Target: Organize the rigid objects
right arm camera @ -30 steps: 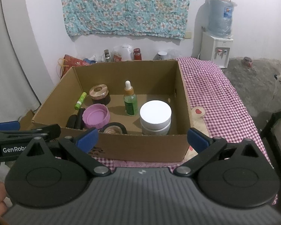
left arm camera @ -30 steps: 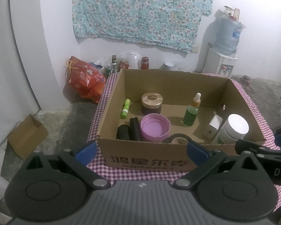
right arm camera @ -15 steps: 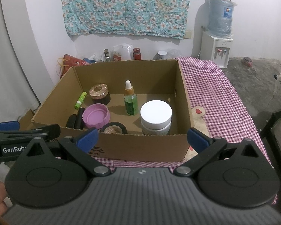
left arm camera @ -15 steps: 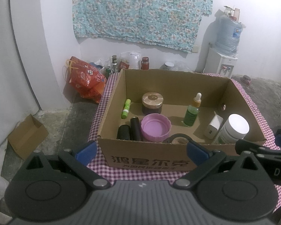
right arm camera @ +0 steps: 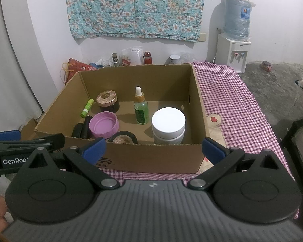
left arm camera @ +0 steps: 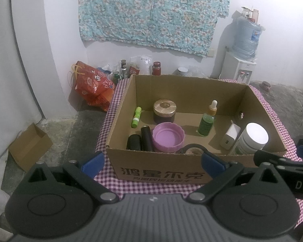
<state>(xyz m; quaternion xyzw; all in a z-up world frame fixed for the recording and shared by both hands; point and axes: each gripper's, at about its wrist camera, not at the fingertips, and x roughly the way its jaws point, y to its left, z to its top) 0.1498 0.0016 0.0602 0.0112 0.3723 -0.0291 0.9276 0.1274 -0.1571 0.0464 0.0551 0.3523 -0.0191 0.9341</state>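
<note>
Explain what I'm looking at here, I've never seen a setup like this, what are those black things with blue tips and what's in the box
Those are two hand-held grabbers, one in each of a person's hands, each with a camera that looks forward along its two fingers. One picture comes from the left gripper, the other from the right gripper. Both are open and hold nothing.

In front of them a cardboard box sits on a checked cloth. Inside are a green dropper bottle, a white jar, a purple lid, a gold-lidded jar, a green tube, two black tubes, a tape roll and a small white charger.
</note>
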